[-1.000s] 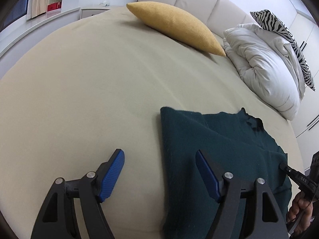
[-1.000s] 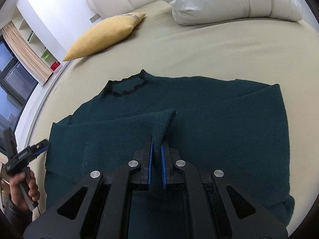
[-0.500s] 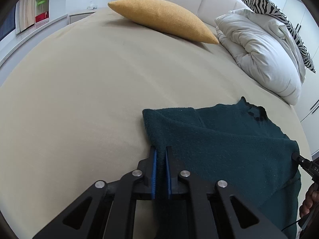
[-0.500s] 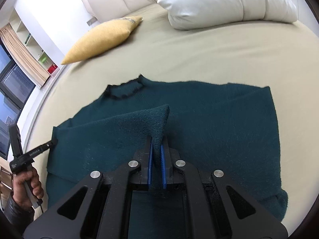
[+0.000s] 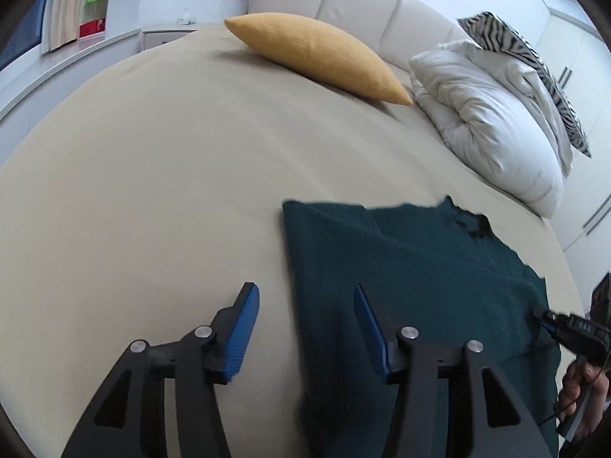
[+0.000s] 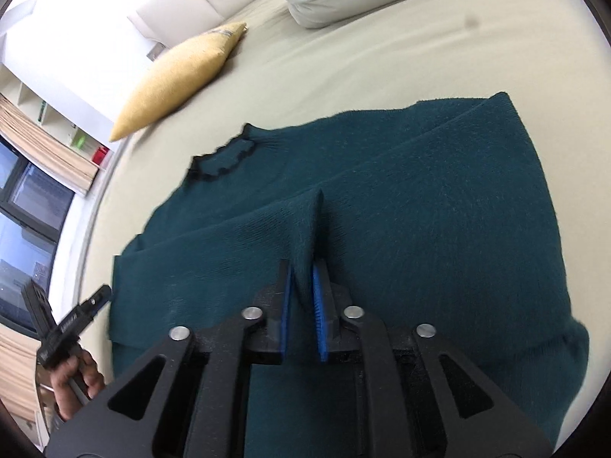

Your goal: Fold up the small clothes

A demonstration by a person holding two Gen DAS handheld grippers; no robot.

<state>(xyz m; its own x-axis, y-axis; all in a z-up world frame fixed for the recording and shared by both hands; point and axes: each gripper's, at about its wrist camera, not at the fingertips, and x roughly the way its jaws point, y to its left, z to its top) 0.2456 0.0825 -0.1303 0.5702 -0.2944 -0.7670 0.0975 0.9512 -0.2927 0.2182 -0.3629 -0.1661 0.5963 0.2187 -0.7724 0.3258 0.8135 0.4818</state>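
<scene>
Since half a second ago both grippers have let go: our left gripper (image 5: 305,328), then pinched on the sweater's left edge, has just been opening and its jaws now stand well apart, straddling that edge without pressing it; our right gripper (image 6: 303,297), then clamped on a raised cuff, has just been opening too, and the pads stand slightly apart with the cloth ridge between them, apparently no longer squeezed. The bed (image 5: 152,175) carries the dark green sweater (image 6: 401,229), lying flat near us, collar (image 6: 225,160) towards the yellow cushion (image 5: 317,57) and white duvet (image 5: 492,129). It lies a bit flatter and more squared than a second ago. Both sides look folded inward over the body, so we judge the sleeve fold just laid down and being released. Next move, we reckon: back both grippers off without dragging cloth, then take the hem end and fold it up towards the collar. The small pinched ridge (image 6: 317,221) may need flattening first.
</scene>
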